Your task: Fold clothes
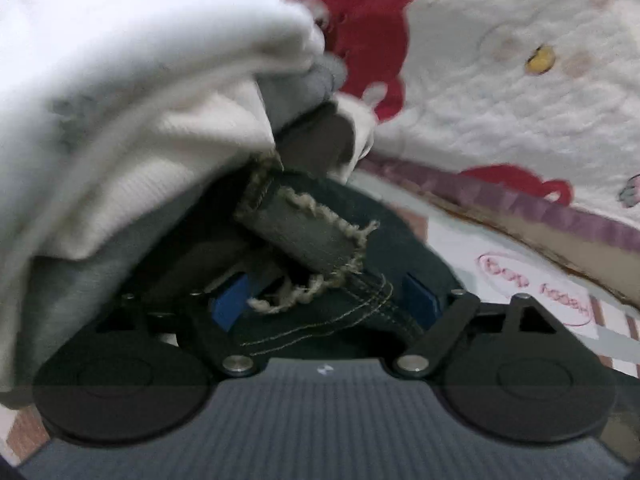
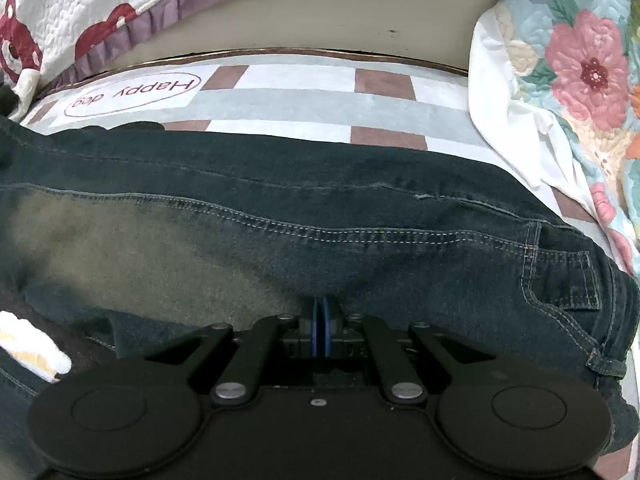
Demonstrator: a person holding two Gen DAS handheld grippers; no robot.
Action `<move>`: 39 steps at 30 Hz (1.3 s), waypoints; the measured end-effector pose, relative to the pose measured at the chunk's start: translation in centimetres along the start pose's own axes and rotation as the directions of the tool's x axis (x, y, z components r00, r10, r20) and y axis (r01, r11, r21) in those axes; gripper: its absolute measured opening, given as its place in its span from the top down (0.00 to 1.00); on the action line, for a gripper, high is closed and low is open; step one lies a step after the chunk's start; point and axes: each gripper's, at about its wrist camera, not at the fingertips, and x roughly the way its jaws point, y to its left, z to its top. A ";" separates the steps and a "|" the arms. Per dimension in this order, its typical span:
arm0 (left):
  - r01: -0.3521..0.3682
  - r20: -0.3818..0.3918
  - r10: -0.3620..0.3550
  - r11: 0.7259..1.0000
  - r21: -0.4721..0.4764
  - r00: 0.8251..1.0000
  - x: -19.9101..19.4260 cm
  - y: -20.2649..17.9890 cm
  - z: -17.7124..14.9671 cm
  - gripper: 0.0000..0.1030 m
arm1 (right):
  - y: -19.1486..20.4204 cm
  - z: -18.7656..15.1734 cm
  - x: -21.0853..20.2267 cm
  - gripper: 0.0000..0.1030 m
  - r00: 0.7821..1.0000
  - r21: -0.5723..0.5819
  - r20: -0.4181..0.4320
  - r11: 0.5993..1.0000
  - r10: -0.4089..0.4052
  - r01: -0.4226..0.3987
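Jeans point(image 2: 320, 216) lie lengthwise on the checked bedsheet point(image 2: 304, 96) — first fold looks done, more folding left. Left gripper point(image 1: 324, 300) is spread wide, frayed hem point(image 1: 316, 236) loose between its jaws. Right gripper point(image 2: 321, 320) is pressed together at the denim's near edge — grip unclear.

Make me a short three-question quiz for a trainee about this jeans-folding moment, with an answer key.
1. True or false: the right gripper has its pads together at the jeans.
2. What lies between the blue pads of the left gripper: A) a frayed hem, B) a sock, C) nothing?
3. What printed words show on the checked sheet?

Key:
1. True; whether cloth is pinched cannot be told.
2. A; the pads stand wide apart and do not press it.
3. "Happy day" as best it reads, in an oval.
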 end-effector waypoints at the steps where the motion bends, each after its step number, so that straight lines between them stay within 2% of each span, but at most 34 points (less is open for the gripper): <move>1: 0.015 -0.017 -0.015 1.000 0.001 1.000 0.7 -0.1 -0.2 0.20 | 0.1 0.1 0.0 0.94 1.000 -0.004 -0.005 1.000 -0.006 0.006; 2: 0.020 -0.026 -0.020 1.000 0.005 0.999 1.2 -0.2 -0.6 0.25 | 0.2 0.2 0.0 0.94 1.000 -0.008 -0.010 1.000 -0.012 0.012; 3: 0.025 -0.035 -0.025 1.000 0.009 0.999 1.8 -0.3 -1.0 0.54 | 0.4 0.3 0.0 0.94 1.000 -0.014 -0.016 1.000 -0.020 0.020; 4: 0.030 -0.044 -0.029 0.999 0.013 0.999 2.3 -0.4 -1.3 0.77 | 0.5 0.4 0.0 0.93 0.999 -0.020 -0.020 0.999 -0.030 0.029; 5: 0.035 -0.053 -0.034 0.999 0.017 0.998 2.8 -0.6 -1.7 0.96 | 0.7 0.5 0.0 0.93 0.999 -0.025 -0.023 0.999 -0.039 0.039; 6: 0.040 -0.062 -0.039 0.999 0.021 0.997 3.3 -0.7 -2.1 0.96 | 0.9 0.5 0.0 0.93 0.999 -0.027 -0.023 0.999 -0.048 0.047; 7: 0.036 -0.032 -0.034 0.998 0.054 0.999 2.5 -1.3 -2.2 0.96 | 1.0 0.4 0.0 0.93 0.998 -0.026 -0.021 0.998 -0.055 0.055; 9: 0.029 0.070 -0.039 0.991 0.134 0.997 -0.9 -2.8 -2.2 0.96 | 1.0 0.3 0.0 0.93 0.998 -0.019 -0.014 0.998 -0.063 0.063; 10: 0.046 0.142 -0.069 0.986 0.160 0.987 -3.5 -3.5 -2.0 0.96 | 1.0 0.2 0.0 0.93 0.998 -0.014 -0.010 0.998 -0.066 0.066; 12: 0.081 0.284 -0.141 0.973 0.214 0.948 -9.0 -4.7 -1.8 0.96 | 1.0 0.1 0.0 0.92 0.998 -0.003 -0.006 0.998 -0.070 0.070; 13: 0.086 0.328 -0.161 0.969 0.232 0.931 -11.4 -5.2 -2.1 0.96 | 0.9 0.1 -0.1 0.92 0.998 0.003 -0.007 0.998 -0.070 0.070; 16: 0.104 0.402 -0.196 0.965 0.239 0.895 -16.7 -6.1 -3.4 0.94 | 0.6 0.1 -0.3 0.89 0.997 0.023 -0.010 0.997 -0.071 0.071; 18: 0.026 0.369 -0.110 0.974 0.226 0.923 -16.0 -5.9 -4.4 0.92 | 0.0 0.1 -0.6 0.79 0.998 0.044 -0.006 0.997 -0.066 0.066; 19: -0.053 0.322 -0.026 0.971 0.233 0.946 -14.1 -5.6 -4.9 0.92 | -0.4 0.1 -0.8 0.73 0.998 0.056 0.001 0.996 -0.064 0.064; 20: -0.110 0.240 0.053 0.967 0.231 0.969 -11.5 -4.7 -5.4 0.92 | -1.0 0.0 -1.1 0.73 0.998 0.075 0.012 0.995 -0.066 0.065; 21: -0.154 0.147 0.123 0.962 0.226 0.981 -8.8 -3.6 -5.9 0.92 | -1.7 0.0 -1.5 0.73 0.997 0.102 0.028 0.992 -0.072 0.069; 22: -0.158 0.040 0.154 0.970 0.185 0.987 -6.3 -2.1 -6.3 0.92 | -2.5 -0.1 -2.0 0.73 0.996 0.135 0.047 0.988 -0.077 0.070; 23: -0.130 -0.054 0.137 0.985 0.115 0.989 -4.7 -0.4 -6.5 0.92 | -3.5 -0.2 -2.5 0.73 0.995 0.176 0.071 0.982 -0.077 0.063; 24: -0.104 -0.112 0.108 0.994 0.040 0.988 -3.9 0.9 -6.6 0.92 | -4.5 -0.4 -3.1 0.73 0.993 0.219 0.096 0.974 -0.072 0.050; 25: -0.101 -0.126 0.101 0.995 0.006 0.987 -3.6 1.6 -6.6 0.91 | -5.5 -0.5 -3.7 0.72 0.990 0.258 0.116 0.965 -0.085 0.053; 26: -0.106 -0.128 0.103 0.994 -0.013 0.986 -3.5 2.0 -6.5 0.89 | -6.4 -0.6 -4.2 0.62 0.985 0.290 0.129 0.954 -0.117 0.076; 28: -0.156 -0.103 0.162 0.986 0.057 0.982 -3.5 1.0 -6.7 0.83 | -8.6 -0.9 -5.1 0.48 0.971 0.362 0.145 0.924 -0.189 0.126; 30: -0.192 -0.076 0.202 0.974 0.118 0.976 -3.4 0.0 -6.9 0.83 | -11.2 -1.4 -5.8 0.48 0.966 0.425 0.142 0.895 -0.216 0.137; 34: -0.173 -0.047 0.180 0.978 0.118 0.983 -3.5 -0.7 -6.8 0.82 | -15.6 -3.6 -6.5 0.47 0.962 0.524 0.115 0.838 -0.247 0.153; 37: -0.169 -0.012 0.171 0.980 0.108 0.985 -3.6 -0.8 -6.3 0.82 | -18.4 -6.2 -7.3 0.46 0.957 0.622 0.149 0.776 -0.249 0.105; 39: -0.162 0.023 0.161 0.982 0.097 0.987 -4.1 -0.6 -6.3 0.82 | -19.6 -8.1 -8.0 0.46 0.940 0.692 0.203 0.719 -0.273 0.059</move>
